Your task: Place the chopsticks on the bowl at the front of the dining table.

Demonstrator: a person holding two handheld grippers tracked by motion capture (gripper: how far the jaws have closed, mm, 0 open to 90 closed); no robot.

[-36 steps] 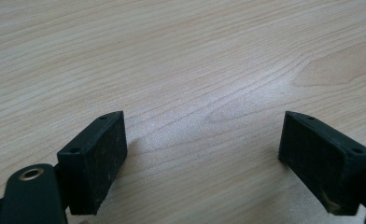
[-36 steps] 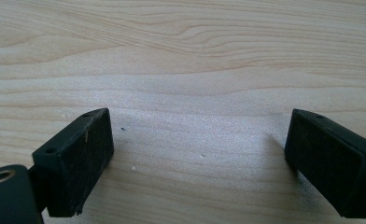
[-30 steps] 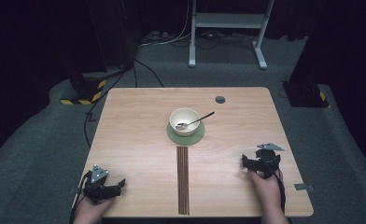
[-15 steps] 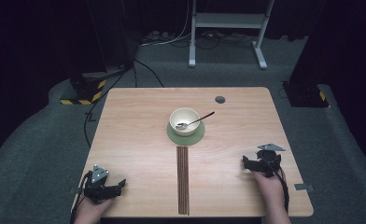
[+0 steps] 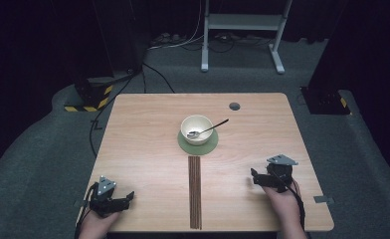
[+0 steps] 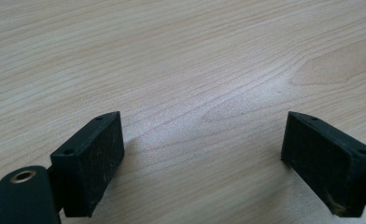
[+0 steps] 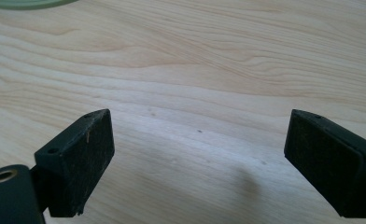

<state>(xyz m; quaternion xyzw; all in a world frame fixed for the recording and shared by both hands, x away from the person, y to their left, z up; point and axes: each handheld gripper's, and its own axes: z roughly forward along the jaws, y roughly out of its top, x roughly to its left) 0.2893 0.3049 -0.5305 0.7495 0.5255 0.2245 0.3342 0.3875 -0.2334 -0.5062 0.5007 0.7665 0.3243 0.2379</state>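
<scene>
Both claws sit low at the near edge of the light wooden counter point(image 5: 148, 129), one at each corner. The left claw point(image 5: 126, 198) rests by the near left corner, jaws spread wide with nothing between them; in the left gripper view, the left claw point(image 6: 202, 163) has only bare wood grain between its two black pads. Over on the other side, the right claw point(image 5: 254, 176) sits near the right edge, grey three-cornered plate on top, jaws likewise wide apart and empty. In the right gripper view, the right claw point(image 7: 200, 163) frames plain wood, with a sliver of the round green mat point(image 7: 27, 3) at the top left corner.

Between the two claws, well apart from each, lies the bundle of dark brown wooden chopsticks point(image 5: 195, 191), straight and pointing away from the person, its near end at the counter's front edge. Just beyond its far end sits the round green mat point(image 5: 198, 145), and on it the small cream ceramic bowl point(image 5: 194, 127). A metal spoon point(image 5: 208, 130) rests in the bowl, its handle leaning out over the rim toward the far right. A small dark round hole point(image 5: 234, 106) marks the counter further back.
</scene>
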